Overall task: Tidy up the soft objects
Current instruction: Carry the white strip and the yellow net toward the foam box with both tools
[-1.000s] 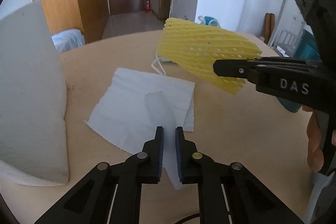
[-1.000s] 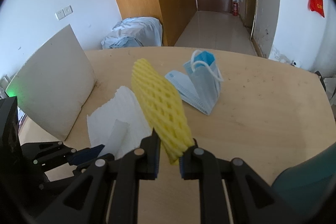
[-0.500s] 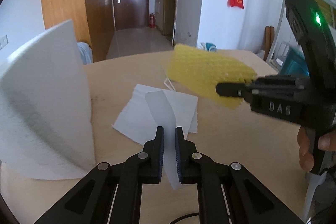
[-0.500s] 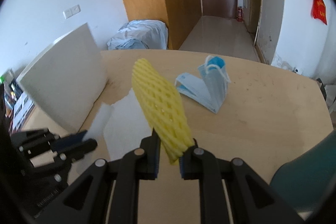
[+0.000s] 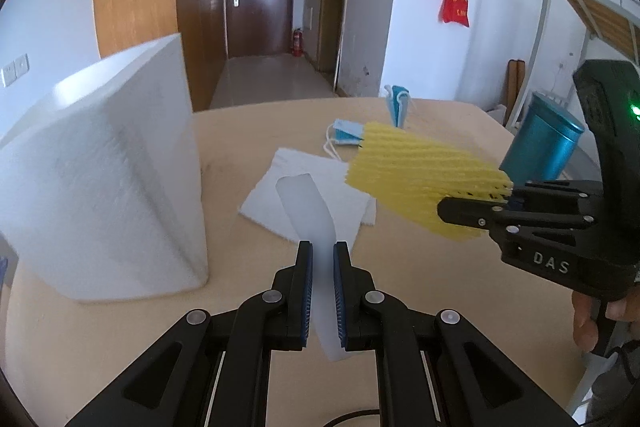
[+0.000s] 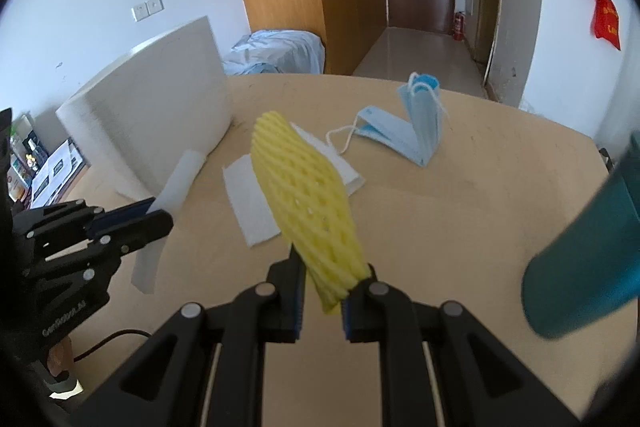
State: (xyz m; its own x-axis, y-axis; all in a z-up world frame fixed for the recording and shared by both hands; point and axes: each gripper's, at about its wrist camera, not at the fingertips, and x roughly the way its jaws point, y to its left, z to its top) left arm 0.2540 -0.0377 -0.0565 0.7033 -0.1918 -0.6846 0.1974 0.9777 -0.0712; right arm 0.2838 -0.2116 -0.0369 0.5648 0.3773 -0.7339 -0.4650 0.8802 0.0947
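Teal cylinder (image 5: 540, 145) newly visible; both hand-held grippers pinching: left foam strip (image 5: 308, 203), right yellow net (image 6: 308, 203).

Even, bright daylight; shadows soft. Strong fisheye bending with black vignette at corners. White foam block (image 5: 108, 183) slightly motion-blurred; teal cylinder (image 6: 584, 259) out of focus.

The soft foam net sleeve (image 6: 308, 199) is bright yellow with an open diamond mesh pattern, and the thin foam strip (image 5: 310, 205) is translucent white. The flat paper tissue (image 5: 280, 195) and the big foam block (image 5: 108, 179) are plain white, while the pleated face masks (image 6: 412, 131) are light blue with white ear loops. The wooden tabletop (image 6: 460, 211) is pale tan, the cylindrical can (image 5: 542, 143) teal, and both black grippers carry blue pads (image 5: 307, 291).
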